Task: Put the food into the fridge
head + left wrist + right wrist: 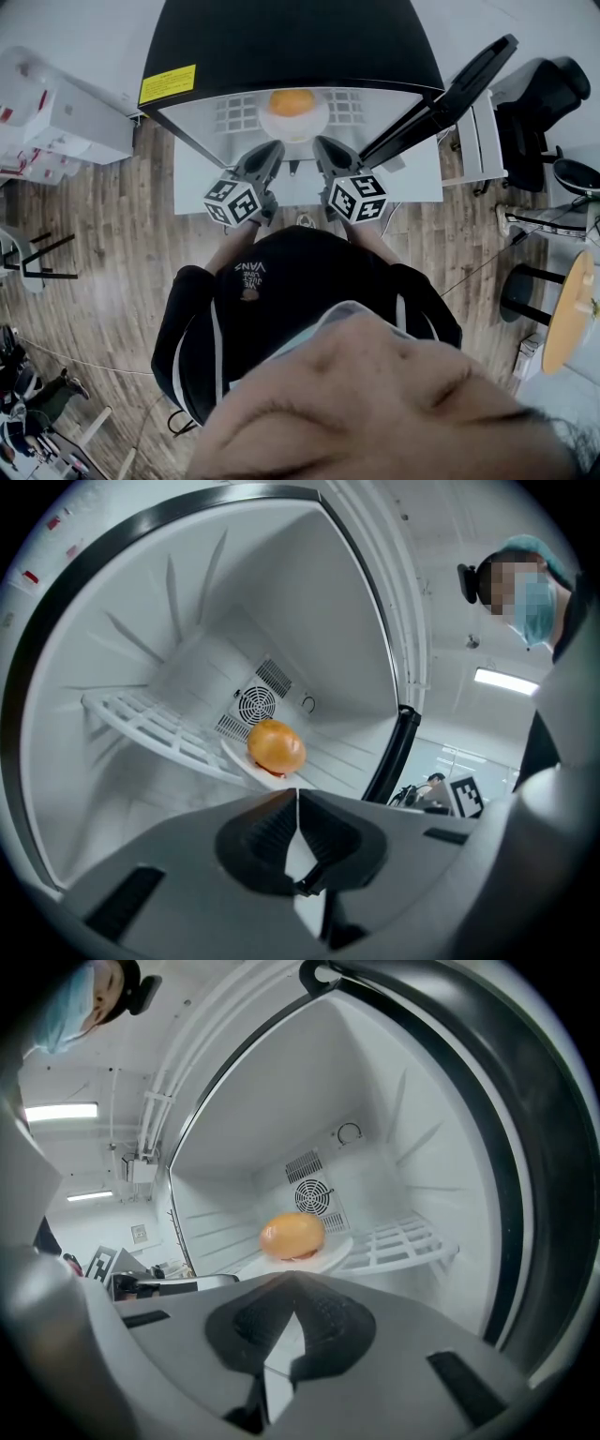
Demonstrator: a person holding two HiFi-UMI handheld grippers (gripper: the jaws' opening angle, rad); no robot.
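Our left hand-held gripper (pixel 297 797) and right hand-held gripper (pixel 289 1283) are pressed together, empty — the food (pixel 292 1237) on its plate (pixel 335 1252) already sits inside the fridge (pixel 281 1138).

Cool, even light fills the white fridge interior (pixel 178 621), brightest on its back wall, with a soft shadow under the wire shelf (pixel 141 726). A ceiling strip light (pixel 61 1110) glares outside. Both gripper views bow straight edges and darken to black at the corners. The round orange food (pixel 276 747) looks crisp in the left gripper view and slightly smeared in the right. The left gripper (pixel 298 797), close to the lens, is soft.
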